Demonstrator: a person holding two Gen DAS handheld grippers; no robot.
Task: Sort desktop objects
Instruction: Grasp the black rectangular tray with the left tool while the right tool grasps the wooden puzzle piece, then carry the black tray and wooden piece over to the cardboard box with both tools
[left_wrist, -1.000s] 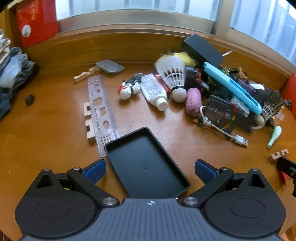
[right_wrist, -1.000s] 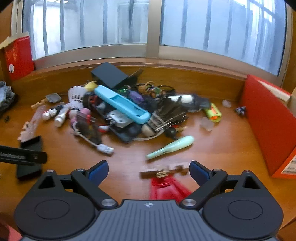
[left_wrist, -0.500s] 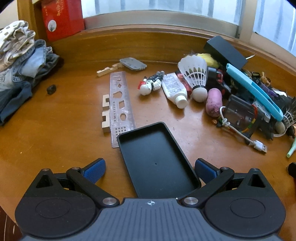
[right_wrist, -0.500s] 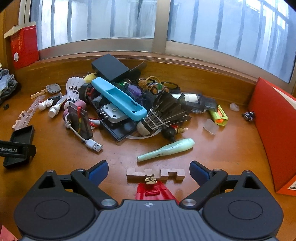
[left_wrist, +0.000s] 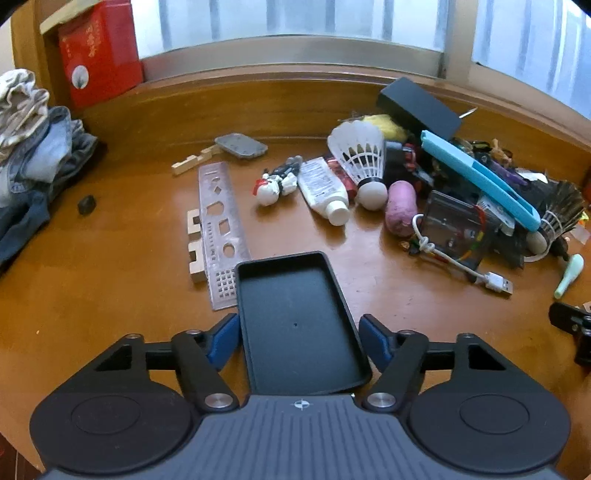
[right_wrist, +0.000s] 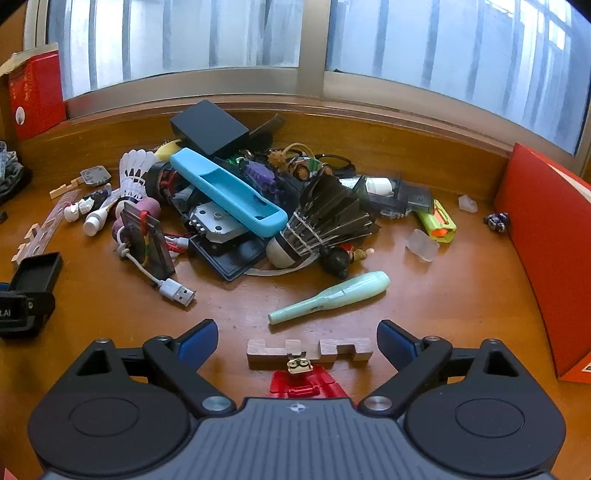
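Observation:
My left gripper (left_wrist: 299, 338) has closed in on a shallow black tray (left_wrist: 295, 317); its blue pads sit against the tray's two long sides. The tray also shows in the right wrist view (right_wrist: 35, 271), at the far left. My right gripper (right_wrist: 297, 341) is open and empty, over a notched wooden piece (right_wrist: 310, 350) and a red plastic part (right_wrist: 303, 382). A pile of desk clutter (right_wrist: 236, 206) lies beyond, with a blue silicone case (right_wrist: 229, 192), a white shuttlecock (left_wrist: 360, 155), a black shuttlecock (right_wrist: 325, 225) and a mint green pen-like tool (right_wrist: 332, 295).
A metal stencil plate (left_wrist: 219, 229) and wooden notched blocks (left_wrist: 194, 243) lie left of the tray. Clothes (left_wrist: 29, 158) are piled far left. A red box (right_wrist: 546, 258) stands on the right, another red box (left_wrist: 98, 55) at the back left. A raised wooden rim (left_wrist: 258, 99) borders the desk.
My left gripper's fingers have closed from wide open onto the black tray's sides. Both views shifted slightly; the right gripper drew a little nearer the wooden piece.

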